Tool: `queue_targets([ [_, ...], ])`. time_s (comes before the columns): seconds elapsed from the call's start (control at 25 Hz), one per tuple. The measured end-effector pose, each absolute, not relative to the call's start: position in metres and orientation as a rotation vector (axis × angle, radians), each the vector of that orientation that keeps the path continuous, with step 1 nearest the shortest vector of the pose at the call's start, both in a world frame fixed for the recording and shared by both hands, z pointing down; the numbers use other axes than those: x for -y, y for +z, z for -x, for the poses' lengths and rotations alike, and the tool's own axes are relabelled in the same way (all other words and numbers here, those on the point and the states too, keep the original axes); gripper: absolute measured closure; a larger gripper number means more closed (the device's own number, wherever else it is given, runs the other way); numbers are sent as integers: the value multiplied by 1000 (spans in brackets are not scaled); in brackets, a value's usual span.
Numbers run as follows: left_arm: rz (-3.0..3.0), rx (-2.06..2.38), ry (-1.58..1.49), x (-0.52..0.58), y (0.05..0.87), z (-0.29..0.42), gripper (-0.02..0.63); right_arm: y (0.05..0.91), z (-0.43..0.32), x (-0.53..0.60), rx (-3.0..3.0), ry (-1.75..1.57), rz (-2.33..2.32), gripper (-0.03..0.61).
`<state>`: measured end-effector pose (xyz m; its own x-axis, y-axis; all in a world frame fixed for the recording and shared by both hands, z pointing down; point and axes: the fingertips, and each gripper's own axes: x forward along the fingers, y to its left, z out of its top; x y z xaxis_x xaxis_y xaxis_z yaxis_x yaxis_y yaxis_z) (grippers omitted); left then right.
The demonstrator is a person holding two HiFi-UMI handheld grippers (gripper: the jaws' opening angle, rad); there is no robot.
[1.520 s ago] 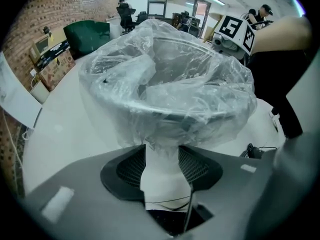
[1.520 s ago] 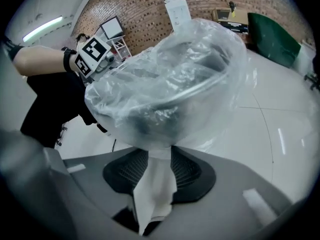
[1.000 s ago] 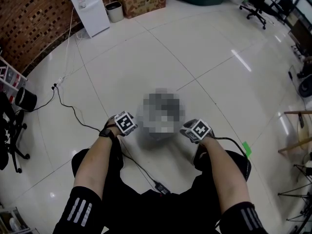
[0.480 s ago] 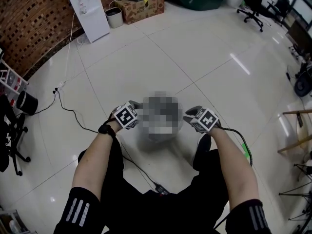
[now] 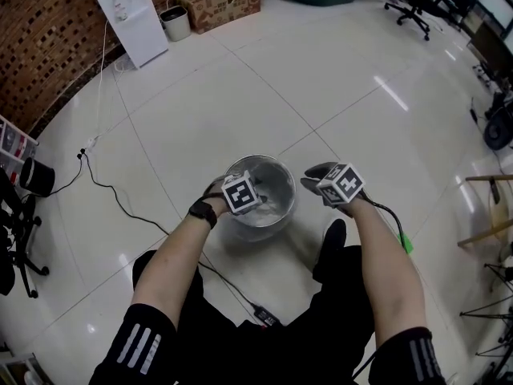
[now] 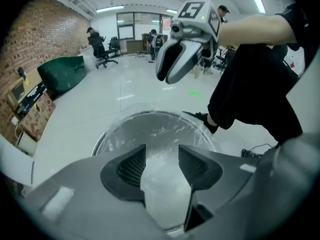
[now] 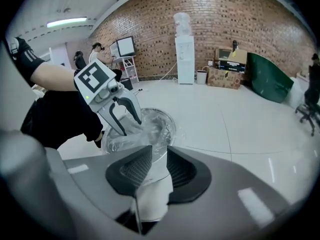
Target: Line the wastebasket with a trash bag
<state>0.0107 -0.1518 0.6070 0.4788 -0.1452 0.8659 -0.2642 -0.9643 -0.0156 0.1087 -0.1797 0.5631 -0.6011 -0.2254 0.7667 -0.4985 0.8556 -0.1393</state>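
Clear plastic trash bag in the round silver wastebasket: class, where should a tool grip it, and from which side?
Probably the crumpled film of the clear plastic trash bag at the rim of the round silver wastebasket, approached from above: the basket stands upright, mouth up, and its wall blocks sideways reach.

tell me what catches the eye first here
A shiny round wastebasket with a clear trash bag in it sits mid-floor on pale tiles. The left gripper hovers over its left side, jaws apart. A curved brick wall and a white water dispenser stand upper left.
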Motion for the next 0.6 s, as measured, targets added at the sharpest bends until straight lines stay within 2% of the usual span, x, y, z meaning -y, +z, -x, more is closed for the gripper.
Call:
queue_targets([
  [0.32, -2339, 276, 1672, 173, 681, 3, 389, 596, -109, 195, 2135, 460, -425, 469],
  [0.6, -2248, 138, 2029, 177, 707, -1, 387, 619, -105, 208, 2099, 529, -382, 469],
])
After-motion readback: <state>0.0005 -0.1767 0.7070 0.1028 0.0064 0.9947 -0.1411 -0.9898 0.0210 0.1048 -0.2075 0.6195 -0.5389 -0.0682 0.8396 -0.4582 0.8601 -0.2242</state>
